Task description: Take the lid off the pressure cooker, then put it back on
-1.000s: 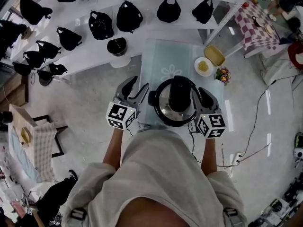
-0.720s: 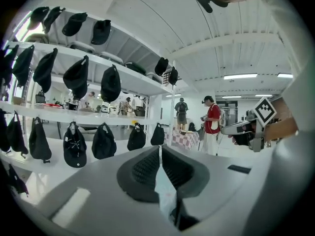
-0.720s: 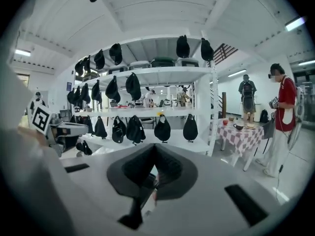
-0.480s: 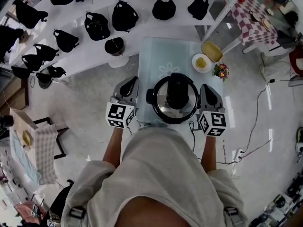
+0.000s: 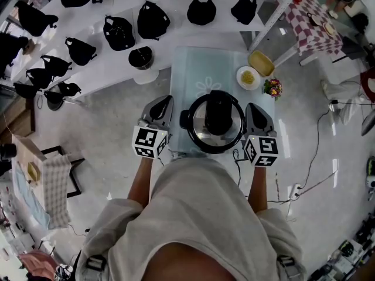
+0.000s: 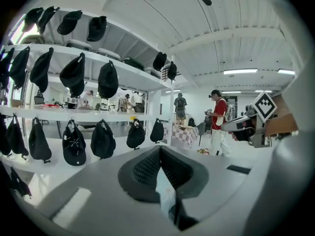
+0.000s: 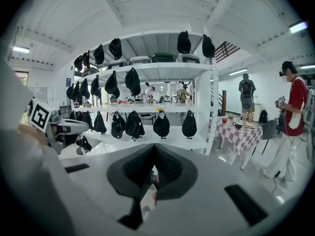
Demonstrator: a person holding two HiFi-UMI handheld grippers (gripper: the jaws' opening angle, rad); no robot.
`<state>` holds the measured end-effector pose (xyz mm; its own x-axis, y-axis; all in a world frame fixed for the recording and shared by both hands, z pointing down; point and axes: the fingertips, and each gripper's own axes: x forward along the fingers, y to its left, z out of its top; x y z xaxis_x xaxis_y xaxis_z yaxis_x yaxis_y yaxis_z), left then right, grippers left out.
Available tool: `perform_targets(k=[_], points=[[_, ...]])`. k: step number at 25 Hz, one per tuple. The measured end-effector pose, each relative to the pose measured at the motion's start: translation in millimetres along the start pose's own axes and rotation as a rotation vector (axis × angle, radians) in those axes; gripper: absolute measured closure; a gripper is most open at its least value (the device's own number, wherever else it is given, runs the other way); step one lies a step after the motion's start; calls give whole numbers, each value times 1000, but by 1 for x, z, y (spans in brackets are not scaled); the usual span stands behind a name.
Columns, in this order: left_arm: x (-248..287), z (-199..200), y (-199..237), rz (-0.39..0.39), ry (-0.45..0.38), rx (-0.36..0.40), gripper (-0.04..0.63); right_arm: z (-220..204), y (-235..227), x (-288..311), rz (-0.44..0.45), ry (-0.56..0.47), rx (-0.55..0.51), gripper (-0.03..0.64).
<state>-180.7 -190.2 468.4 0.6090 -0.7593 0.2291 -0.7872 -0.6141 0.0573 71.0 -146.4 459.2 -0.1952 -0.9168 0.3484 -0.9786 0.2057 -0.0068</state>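
The pressure cooker [image 5: 202, 134] stands on the near end of a pale glass table [image 5: 193, 69], with its steel lid on and the lid's black handle [image 5: 217, 113] running across the top. My left gripper [image 5: 165, 103] is beside the cooker's left side, shut and empty. My right gripper [image 5: 252, 109] is at the cooker's right side, also shut with nothing in it. Neither touches the cooker. In the left gripper view the jaws [image 6: 161, 167] meet, and so do those in the right gripper view [image 7: 153, 163]. The cooker shows in neither gripper view.
A white plate of food [image 5: 248, 78], a yellow tray [image 5: 261, 64] and small flowers [image 5: 272, 89] sit at the table's far right. White shelves with black caps [image 5: 120, 31] run behind and to the left. A checkered table [image 5: 313, 16] and people stand to the right.
The left gripper's jaws stood spread a second ago and are now closed. The right gripper's jaws have closed too and it has shifted slightly along the cooker's side.
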Motion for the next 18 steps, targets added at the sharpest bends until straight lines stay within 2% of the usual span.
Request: perform_targets(k=[18], points=[[4,-5,-1,-11,8,-3,588,-7,4,2,3,14,-6,617]])
